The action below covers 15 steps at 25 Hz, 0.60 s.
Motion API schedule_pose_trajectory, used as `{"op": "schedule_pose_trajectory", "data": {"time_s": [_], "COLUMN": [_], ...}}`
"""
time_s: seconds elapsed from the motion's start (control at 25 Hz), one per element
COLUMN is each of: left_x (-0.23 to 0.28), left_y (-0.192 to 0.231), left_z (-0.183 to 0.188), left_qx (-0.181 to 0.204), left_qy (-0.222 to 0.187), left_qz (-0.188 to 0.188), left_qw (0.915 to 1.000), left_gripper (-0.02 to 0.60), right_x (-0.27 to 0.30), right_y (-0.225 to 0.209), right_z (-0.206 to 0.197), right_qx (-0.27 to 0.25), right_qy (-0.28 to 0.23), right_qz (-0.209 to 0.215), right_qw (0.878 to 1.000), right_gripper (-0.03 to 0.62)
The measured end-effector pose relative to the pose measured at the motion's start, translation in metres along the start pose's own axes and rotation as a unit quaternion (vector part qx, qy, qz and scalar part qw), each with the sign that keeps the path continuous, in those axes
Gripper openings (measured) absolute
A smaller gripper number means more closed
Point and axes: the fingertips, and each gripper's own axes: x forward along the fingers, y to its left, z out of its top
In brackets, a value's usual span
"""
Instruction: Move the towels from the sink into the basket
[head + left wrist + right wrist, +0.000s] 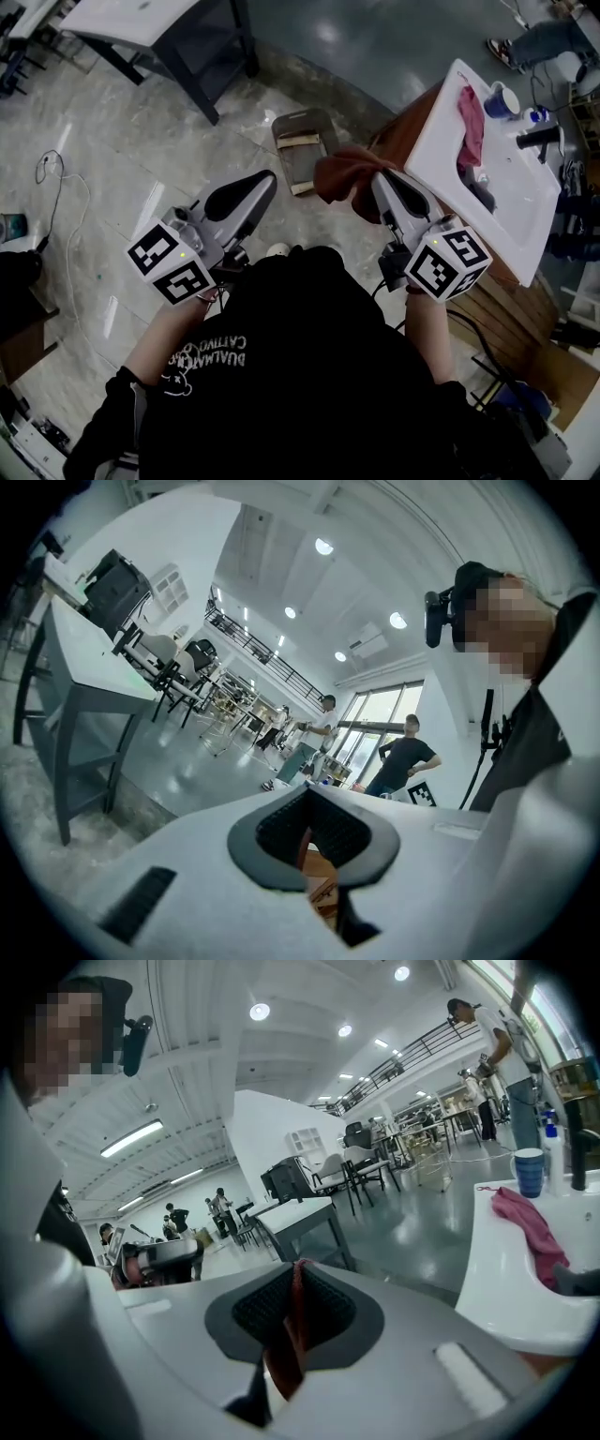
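Note:
My right gripper is shut on a rust-brown towel, which hangs in the air left of the white sink. In the right gripper view the towel shows as a thin red fold pinched between the pads and hanging below them. A pink towel lies draped over the sink's rim and into the bowl; it also shows in the right gripper view. The basket stands on the floor, ahead of both grippers. My left gripper is held level beside the right one, jaws together with nothing in them.
A blue mug and a black faucet stand on the sink top. The sink rests on a brown wooden cabinet. A dark-framed table stands at the far left. A cable trails on the floor. Several people stand far off.

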Motion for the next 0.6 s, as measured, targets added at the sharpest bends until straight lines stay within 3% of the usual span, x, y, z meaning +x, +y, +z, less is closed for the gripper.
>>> {"op": "schedule_pose_trajectory", "data": {"time_s": [0.28,0.6], "left_x": [0.003,0.031], "left_y": [0.044,0.09], "left_z": [-0.002,0.029], "left_qx": [-0.04,-0.041], "left_qy": [-0.004,-0.023], "left_qz": [0.038,0.069], "left_qw": [0.9985,0.9965], "left_gripper": [-0.002,-0.002], "right_x": [0.055,0.117], "right_y": [-0.009,-0.029], "right_z": [0.001,0.028], "right_qx": [0.002,-0.018], "right_qy": [0.043,0.068], "right_qz": [0.027,0.062], "right_qw": [0.999,0.996], "right_gripper": [0.035,0.035]}}
